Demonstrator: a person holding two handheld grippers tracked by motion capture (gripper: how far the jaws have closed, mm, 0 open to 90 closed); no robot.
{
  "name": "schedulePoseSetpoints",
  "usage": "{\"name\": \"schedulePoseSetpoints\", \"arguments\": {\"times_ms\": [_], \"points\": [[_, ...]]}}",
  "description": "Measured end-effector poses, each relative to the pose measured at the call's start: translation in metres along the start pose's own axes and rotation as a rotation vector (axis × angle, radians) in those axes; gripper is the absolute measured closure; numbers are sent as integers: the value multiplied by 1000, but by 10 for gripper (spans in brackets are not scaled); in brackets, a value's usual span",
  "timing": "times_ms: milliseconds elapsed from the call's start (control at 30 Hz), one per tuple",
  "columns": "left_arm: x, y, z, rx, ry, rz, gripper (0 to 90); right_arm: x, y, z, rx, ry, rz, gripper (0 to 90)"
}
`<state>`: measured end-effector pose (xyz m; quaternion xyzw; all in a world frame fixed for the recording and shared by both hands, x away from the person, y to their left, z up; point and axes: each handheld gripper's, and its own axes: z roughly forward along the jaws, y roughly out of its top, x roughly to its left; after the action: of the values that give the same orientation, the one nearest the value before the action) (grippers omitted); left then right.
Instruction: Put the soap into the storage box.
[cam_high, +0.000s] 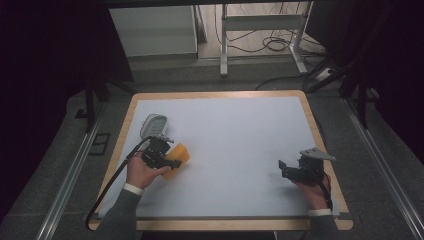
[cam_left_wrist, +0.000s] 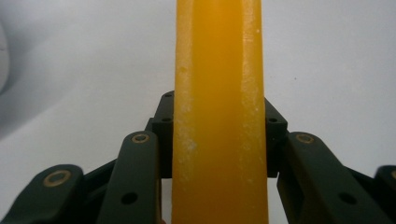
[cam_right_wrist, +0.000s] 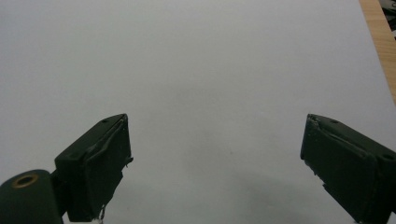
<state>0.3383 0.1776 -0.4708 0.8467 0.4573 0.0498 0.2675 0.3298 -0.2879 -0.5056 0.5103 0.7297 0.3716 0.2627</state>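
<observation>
A yellow-orange block (cam_high: 180, 152) is clamped between the jaws of my left gripper (cam_high: 171, 161) at the left of the white mat. In the left gripper view the block (cam_left_wrist: 219, 93) stands upright between the two black jaws, which press on both its sides; my left gripper (cam_left_wrist: 219, 135) is shut on it. My right gripper (cam_high: 283, 168) rests near the mat's right front, held by a hand. In the right gripper view its jaws (cam_right_wrist: 215, 144) stand wide apart over bare white mat with nothing between them.
A grey-white rounded object (cam_high: 152, 125) lies just behind the left gripper. The white mat (cam_high: 235, 135) covers a wooden table (cam_high: 220, 94) whose edge shows all round. Beyond the table are a metal frame and cables on the floor.
</observation>
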Motion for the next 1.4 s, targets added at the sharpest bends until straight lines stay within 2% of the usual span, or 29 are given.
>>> {"name": "schedulePoseSetpoints", "arguments": {"times_ms": [267,433,733,1400], "points": [[10,3,-5,-7,7,-15,609,0,0,0,-3,-3,1,85],[12,6,-9,-8,21,-13,609,0,0,0,-3,-5,4,85],[18,11,-13,-16,22,-17,610,-1,0,-1,-3,-5,3,85],[34,17,-18,-24,31,-48,609,-2,0,-1,-3,-9,8,85]]}}
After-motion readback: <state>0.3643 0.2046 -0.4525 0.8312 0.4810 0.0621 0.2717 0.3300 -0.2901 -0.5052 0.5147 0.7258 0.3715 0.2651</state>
